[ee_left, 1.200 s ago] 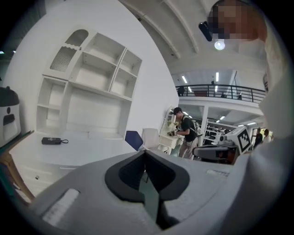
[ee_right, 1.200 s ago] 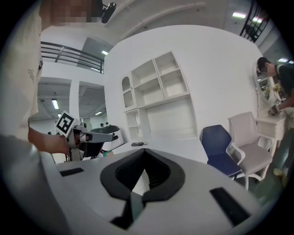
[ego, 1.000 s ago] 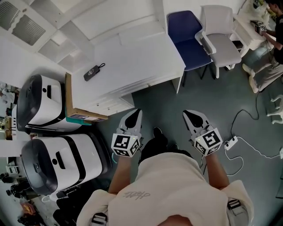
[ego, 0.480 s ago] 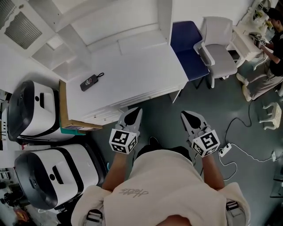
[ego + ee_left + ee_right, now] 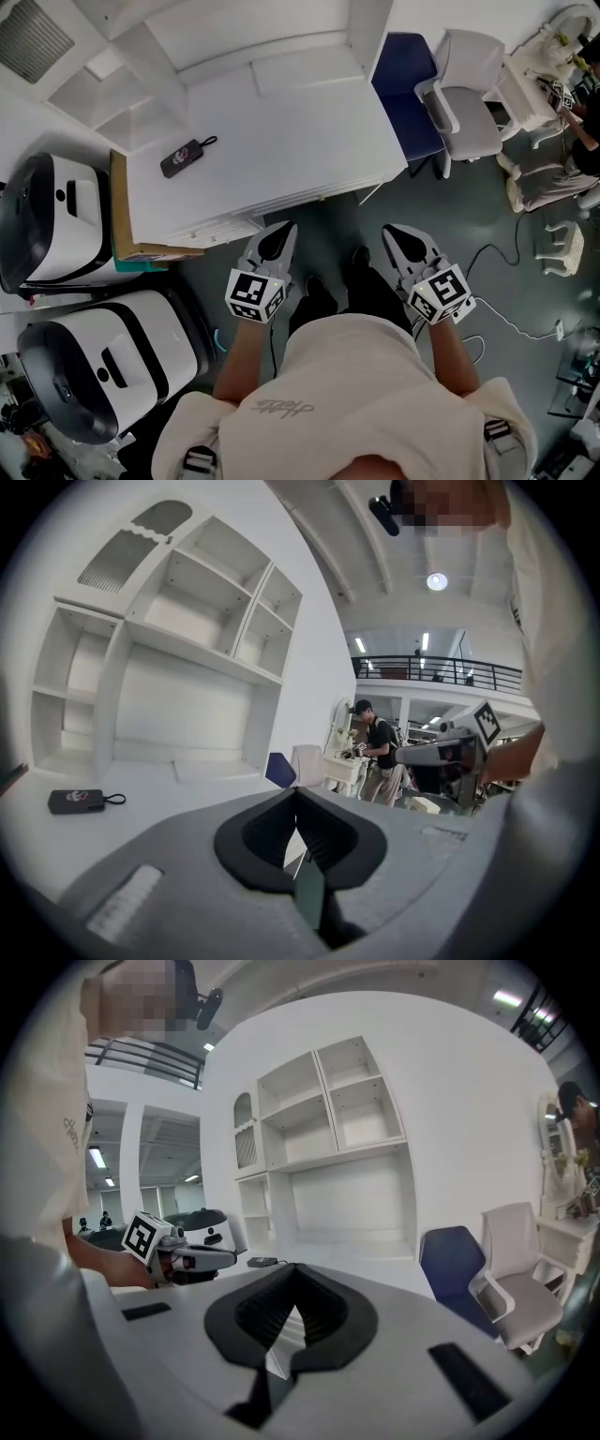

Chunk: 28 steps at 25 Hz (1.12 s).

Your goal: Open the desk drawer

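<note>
Hovering shut beside the desk (image 5: 281, 141) edge: left gripper (image 5: 280, 232), right gripper (image 5: 395, 233).

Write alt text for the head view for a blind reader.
Seen from above, a person holds the grey left gripper and right gripper, both shut and empty, just short of the closed drawer fronts of a white desk. A small black device lies on the desk top.

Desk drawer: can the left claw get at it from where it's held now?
Probably yes. The left claw, shut and empty, hangs just short of the drawer front, with nothing between them. Its jaws would have to open first.
</note>
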Each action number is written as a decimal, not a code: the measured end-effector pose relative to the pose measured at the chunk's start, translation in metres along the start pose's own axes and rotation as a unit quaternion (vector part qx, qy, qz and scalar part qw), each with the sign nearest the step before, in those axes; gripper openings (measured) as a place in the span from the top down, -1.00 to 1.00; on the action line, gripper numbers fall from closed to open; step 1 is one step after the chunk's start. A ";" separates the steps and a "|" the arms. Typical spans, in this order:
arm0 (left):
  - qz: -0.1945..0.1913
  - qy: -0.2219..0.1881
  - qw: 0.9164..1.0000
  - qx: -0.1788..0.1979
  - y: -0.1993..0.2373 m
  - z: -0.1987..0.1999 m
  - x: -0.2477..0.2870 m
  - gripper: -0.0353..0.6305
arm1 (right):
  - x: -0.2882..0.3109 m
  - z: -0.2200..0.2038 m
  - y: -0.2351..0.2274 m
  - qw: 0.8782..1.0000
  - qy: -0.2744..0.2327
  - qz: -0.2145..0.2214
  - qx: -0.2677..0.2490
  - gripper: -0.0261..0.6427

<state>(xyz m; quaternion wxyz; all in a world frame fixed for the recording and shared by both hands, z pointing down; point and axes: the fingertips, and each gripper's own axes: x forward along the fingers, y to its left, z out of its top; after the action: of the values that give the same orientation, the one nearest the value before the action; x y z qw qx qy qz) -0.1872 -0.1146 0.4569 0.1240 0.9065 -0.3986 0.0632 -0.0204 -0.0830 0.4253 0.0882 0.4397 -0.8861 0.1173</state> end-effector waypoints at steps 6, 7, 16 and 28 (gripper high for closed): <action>0.023 -0.012 0.998 -0.055 0.022 -0.011 -0.004 0.85 | 0.036 0.007 -0.007 0.999 0.007 0.043 -0.013 0.93; 0.033 -0.010 0.998 -0.053 0.027 -0.011 -0.003 0.85 | 0.043 0.010 -0.009 0.998 0.003 0.053 -0.016 0.93; 0.098 0.005 0.995 -0.010 0.040 0.022 0.039 0.85 | 0.086 0.025 -0.053 0.993 0.002 0.098 -0.062 0.93; 0.136 0.013 0.990 0.042 0.031 0.064 0.135 0.85 | 0.116 0.032 -0.144 0.987 -0.011 0.149 -0.060 0.93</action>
<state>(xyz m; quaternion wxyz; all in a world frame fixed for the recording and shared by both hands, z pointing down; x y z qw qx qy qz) -0.1182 -0.2472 0.4298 0.0811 0.8471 -0.5140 0.1079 0.0239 -0.2640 0.4436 0.0861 0.2981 -0.9480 0.0710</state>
